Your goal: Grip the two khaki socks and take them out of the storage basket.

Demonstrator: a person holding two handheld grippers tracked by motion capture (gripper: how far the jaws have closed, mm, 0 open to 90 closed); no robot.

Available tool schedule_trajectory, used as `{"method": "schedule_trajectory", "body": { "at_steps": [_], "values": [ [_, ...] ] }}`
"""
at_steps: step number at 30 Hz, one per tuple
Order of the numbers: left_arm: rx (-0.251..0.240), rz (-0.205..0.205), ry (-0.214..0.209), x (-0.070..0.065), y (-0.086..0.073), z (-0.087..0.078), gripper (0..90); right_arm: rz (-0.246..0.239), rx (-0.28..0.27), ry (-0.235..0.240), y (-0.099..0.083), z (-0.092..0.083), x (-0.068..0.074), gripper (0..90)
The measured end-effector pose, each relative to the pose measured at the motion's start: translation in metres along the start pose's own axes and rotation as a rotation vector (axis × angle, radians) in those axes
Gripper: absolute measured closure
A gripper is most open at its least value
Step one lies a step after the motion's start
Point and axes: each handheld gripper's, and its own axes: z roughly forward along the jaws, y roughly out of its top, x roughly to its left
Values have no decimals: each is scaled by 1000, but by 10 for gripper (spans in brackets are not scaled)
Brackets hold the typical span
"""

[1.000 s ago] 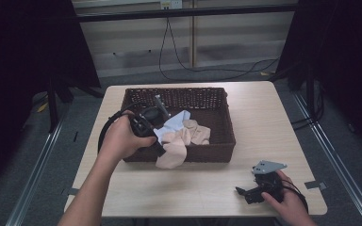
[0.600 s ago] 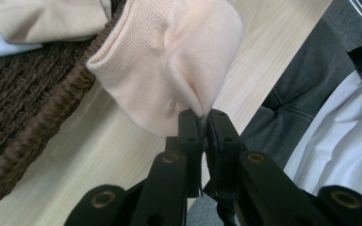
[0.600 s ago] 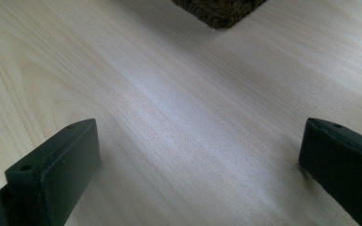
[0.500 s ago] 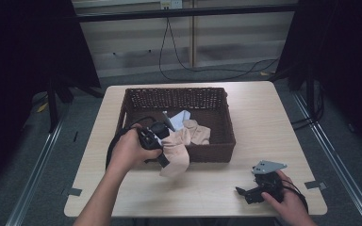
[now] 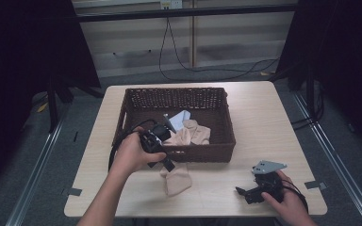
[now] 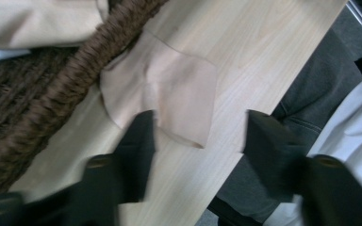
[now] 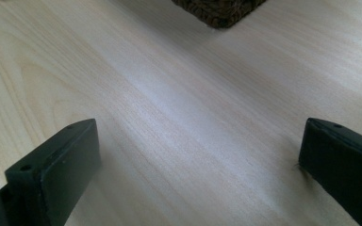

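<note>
A beige cloth [image 5: 176, 179] lies on the table in front of the brown wicker basket [image 5: 176, 93], its upper end running up to the rim. My left gripper [image 5: 169, 165] hovers just above it. In the left gripper view the cloth [image 6: 169, 89] rests flat beside the basket rim [image 6: 66, 89]. The left gripper [image 6: 200, 141] has just been opening its jaws, and they stand apart without pressing on the cloth, whose lower edge reaches between them. My right gripper [image 5: 241, 193] rests open on the table at the front right; in its own view the right gripper [image 7: 198, 165] has bare wood between its fingers.
More beige cloth [image 5: 194, 134] and a light blue piece [image 5: 181, 117] sit inside the basket. A basket corner [image 7: 217, 12] shows ahead of the right gripper. The table's front edge [image 5: 193, 213] is close to both hands. Cables run across the floor behind the table.
My left gripper came down from the basket's front left over the rim, pulling the beige cloth out with it. Its jaws then opened and the cloth dropped onto the table. The right gripper kept still.
</note>
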Motion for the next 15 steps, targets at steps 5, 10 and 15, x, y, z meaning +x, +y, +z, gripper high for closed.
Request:
{"method": "schedule_trajectory", "body": {
  "at_steps": [5, 10, 15],
  "values": [
    [-46, 3, 46, -1, 8, -16, 195, 0, 0, 0, 0, 0, 0, 0],
    [-80, 4, 75, 0, 20, -30, 156, 3, -1, 0, 0, 0, 0, 0],
    [-89, -17, 98, 8, 34, -35, 145, -1, -4, 0, 0, 0, 0, 0]
  ]
}}
